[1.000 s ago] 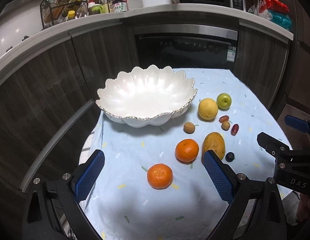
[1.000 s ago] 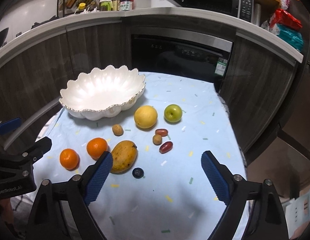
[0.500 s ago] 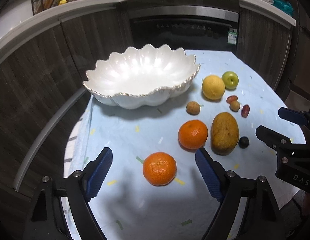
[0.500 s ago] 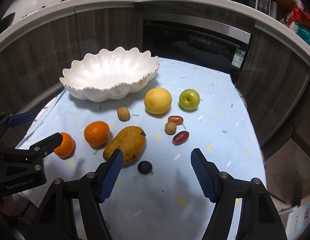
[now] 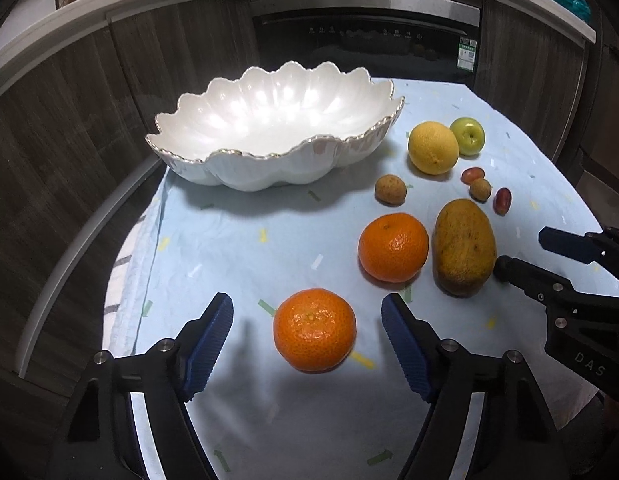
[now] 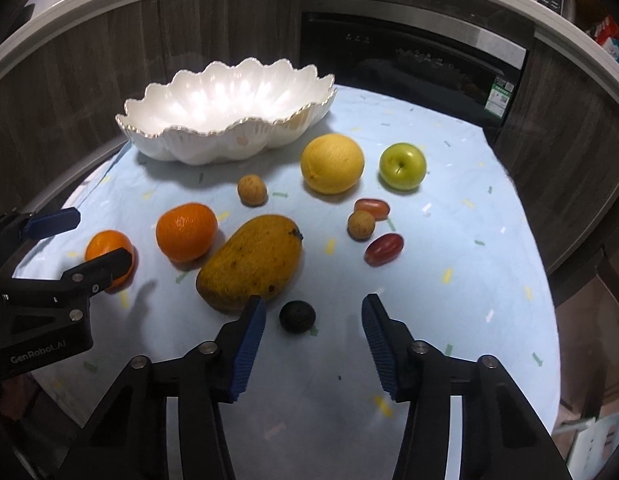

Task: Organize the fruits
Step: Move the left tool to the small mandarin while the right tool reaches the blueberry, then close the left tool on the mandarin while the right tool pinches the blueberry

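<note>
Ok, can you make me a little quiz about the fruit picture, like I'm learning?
1. True or false: the bowl already has fruit in it.
2. Which fruit sits between the left gripper fingers: A) near orange, B) apple, C) mango?
3. Fill in: the small dark fruit lies just ahead of the ____ gripper.

Key: 1 false, the bowl is empty. 2 A, jaws open, not touching it. 3 right, also open.
</note>
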A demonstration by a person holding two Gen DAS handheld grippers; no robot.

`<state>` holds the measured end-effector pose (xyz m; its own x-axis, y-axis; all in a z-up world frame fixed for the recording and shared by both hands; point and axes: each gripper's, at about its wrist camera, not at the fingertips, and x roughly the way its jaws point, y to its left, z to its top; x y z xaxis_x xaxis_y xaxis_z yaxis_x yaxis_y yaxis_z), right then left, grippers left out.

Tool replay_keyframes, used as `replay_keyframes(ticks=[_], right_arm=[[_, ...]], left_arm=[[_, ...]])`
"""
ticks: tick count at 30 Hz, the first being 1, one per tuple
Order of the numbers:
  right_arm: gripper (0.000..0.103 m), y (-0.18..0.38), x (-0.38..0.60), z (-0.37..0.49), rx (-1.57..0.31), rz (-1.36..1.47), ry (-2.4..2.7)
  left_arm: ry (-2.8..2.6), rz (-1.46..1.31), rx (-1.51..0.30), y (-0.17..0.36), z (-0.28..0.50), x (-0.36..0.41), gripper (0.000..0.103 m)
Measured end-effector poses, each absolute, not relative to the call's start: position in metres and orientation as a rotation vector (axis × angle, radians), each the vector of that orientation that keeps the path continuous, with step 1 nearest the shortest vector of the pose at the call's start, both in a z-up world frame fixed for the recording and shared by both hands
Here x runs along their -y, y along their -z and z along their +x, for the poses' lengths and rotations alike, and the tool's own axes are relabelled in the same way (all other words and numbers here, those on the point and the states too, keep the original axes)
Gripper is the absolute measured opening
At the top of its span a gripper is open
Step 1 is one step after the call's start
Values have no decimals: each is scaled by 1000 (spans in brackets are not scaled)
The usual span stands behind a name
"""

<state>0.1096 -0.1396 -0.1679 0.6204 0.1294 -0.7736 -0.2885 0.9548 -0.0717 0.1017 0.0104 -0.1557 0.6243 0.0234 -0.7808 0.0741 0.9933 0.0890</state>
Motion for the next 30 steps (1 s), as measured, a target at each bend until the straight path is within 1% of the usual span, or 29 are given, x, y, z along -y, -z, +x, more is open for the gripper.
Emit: replay_keyframes(ticks=[3,7,9,11,15,17,19,20,21,24,28,30], right_arm=[[41,174,139,111,-891,-195,-254],[40,178,138,111,-900,-195,-264],[36,179,138,112,-900,-196,-267],[34,181,137,114,-905,-192,-269],[33,184,139,116,-910,-185,-271],[31,185,139,118,-910,-180,-277],[29,186,138,119,-908,-182,-284],[27,186,138,119,-906,-180,-290],[26,186,137,119,-905,-179,-293],[24,186,137,119,-900,-175,-300],[24,187,136,119,-897,-175,-302],[23,186,136,119,-898,-173,-302]], left_arm=[[32,109,-909,159,103,-11,75],[40,108,-925,165,105,-10,71],[45,105,-933,168,107,-10,69],[46,101,-936,170,108,-10,66],[50,100,-942,173,109,-9,65],[53,98,-948,174,110,-9,59],[55,97,-951,175,110,-9,58],[56,96,-951,175,110,-9,53],[58,95,-953,176,110,-9,51],[53,99,-952,176,110,-9,49],[47,106,-949,176,110,-9,45],[48,103,-948,175,110,-9,44]])
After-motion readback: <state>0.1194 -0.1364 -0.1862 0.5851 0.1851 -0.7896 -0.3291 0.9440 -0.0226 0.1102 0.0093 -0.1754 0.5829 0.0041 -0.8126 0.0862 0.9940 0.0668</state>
